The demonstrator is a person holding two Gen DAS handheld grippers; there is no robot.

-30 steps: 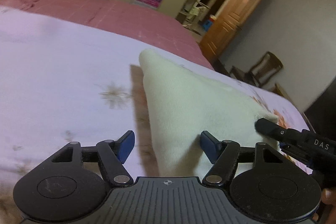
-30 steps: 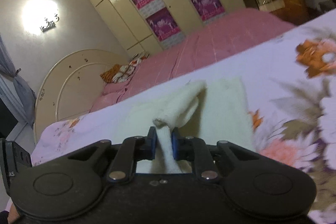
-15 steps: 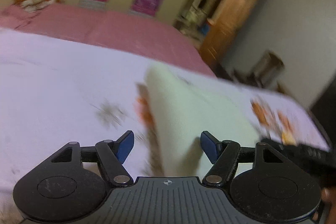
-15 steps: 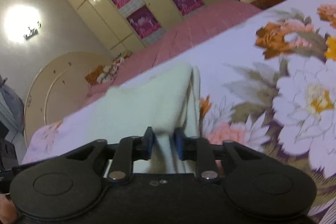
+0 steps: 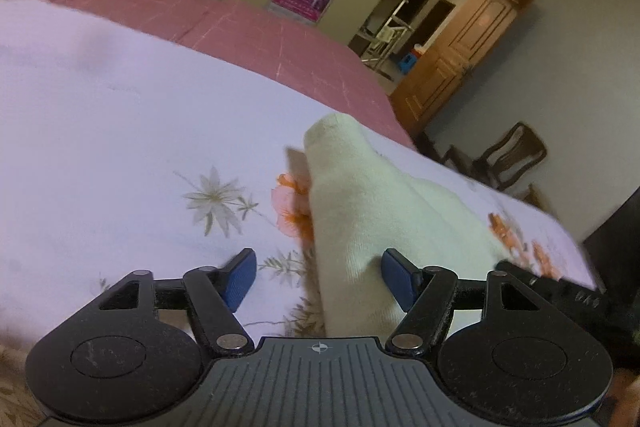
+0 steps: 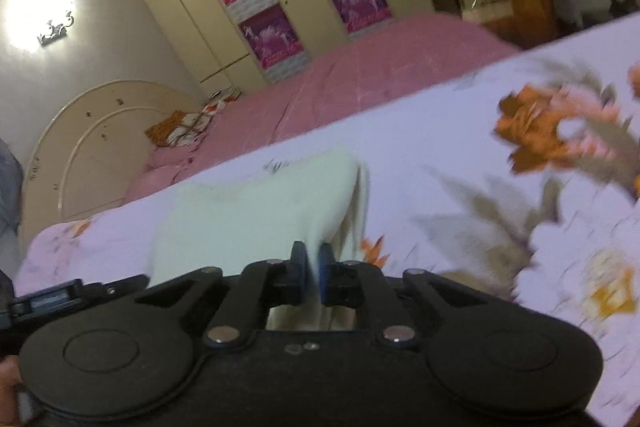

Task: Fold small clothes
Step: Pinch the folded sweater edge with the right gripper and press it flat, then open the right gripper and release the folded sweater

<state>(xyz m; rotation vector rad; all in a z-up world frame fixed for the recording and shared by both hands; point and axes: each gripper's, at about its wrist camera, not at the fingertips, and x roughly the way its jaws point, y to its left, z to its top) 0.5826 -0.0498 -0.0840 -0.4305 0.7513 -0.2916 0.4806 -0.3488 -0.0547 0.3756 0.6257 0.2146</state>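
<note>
Left wrist view: the left gripper (image 5: 318, 275) is hovering with jaws released and standing wide. The cream garment (image 5: 380, 211) is lying on the floral bedsheet (image 5: 120, 131), its near end running in between the blue pads (image 5: 240, 277); the right pad is sitting against the cloth's edge, the left pad is standing clear over bare sheet, so nothing is being pinched. The garment's far corner is lifting off the sheet toward the bed's far edge. The right gripper's body is showing at the right margin, near the garment's right side. Open sheet is stretching away left of the cloth.

Right wrist view: the right gripper (image 6: 314, 273) is clenching, jaws having just been closing, with a fold of the cream garment (image 6: 256, 215) caught between them. Only this view is showing the doubled layer at the cloth's right edge and the flower prints beyond it, blurred. The pink bed (image 6: 360, 75) is lying past the sheet's far edge
</note>
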